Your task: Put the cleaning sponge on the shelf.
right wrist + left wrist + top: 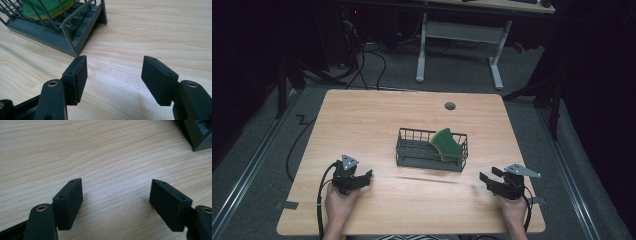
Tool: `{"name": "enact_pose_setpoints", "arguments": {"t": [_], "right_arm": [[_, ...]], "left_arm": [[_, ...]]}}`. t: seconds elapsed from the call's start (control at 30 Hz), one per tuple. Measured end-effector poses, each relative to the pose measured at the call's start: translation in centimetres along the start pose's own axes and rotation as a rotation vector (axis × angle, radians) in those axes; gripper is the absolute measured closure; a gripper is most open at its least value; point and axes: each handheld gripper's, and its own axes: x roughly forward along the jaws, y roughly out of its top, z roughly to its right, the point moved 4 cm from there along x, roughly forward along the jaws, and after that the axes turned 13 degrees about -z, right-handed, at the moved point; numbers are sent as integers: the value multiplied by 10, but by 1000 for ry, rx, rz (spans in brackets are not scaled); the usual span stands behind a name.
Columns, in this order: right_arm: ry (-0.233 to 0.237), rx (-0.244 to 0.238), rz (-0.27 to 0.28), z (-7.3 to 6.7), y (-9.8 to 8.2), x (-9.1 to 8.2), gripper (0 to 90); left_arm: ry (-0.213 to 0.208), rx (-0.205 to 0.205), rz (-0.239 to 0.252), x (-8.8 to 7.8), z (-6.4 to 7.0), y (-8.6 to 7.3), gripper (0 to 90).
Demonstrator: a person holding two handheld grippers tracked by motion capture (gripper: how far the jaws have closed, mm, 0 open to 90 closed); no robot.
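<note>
High view: light wood-grain table (362,120) w/ a dark grey wire basket (431,149) sitting a bit right of centre. A green sponge w/ a curved edge (445,143) stands tilted inside the basket's right half, leaning toward the far right corner, top edge poking above the rim. A small round grey grommet hole (450,106) sits in the tabletop, far side, well apart from the basket.

Two hands come in from the near edge, each holding a black two-jaw gripper. Left gripper (365,176) is at near left, low over the wood, pointing right toward the basket; a black cable trails from it off the near edge. Right gripper (487,175) is at near right, pointing left toward the basket, grey three-cornered plate on top. Both sit near the basket's near corners but apart from it, w/ bare wood between.

Left gripper view: left gripper (116,192) jaws spread wide, nothing btwn them, just wood grain; a dark corner of the basket (200,135) shows at far right.

Right gripper view: right gripper (114,72) jaws also spread wide, nothing pinched, bare table btwn the pads. The basket (62,32) is just beyond the left jaw, its corner near the jaw tip, not touching. The sponge (47,7) shows thru the wires, green w/ a yellow band along its lower edge.
</note>
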Motion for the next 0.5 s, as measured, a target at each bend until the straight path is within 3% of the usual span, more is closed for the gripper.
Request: {"name": "enact_pose_setpoints", "arguments": {"t": [0.5], "right_arm": [[-82,-27,-67,-2,-5,14,359]], "left_arm": [[1,1,0,0,0,0,271]]}}
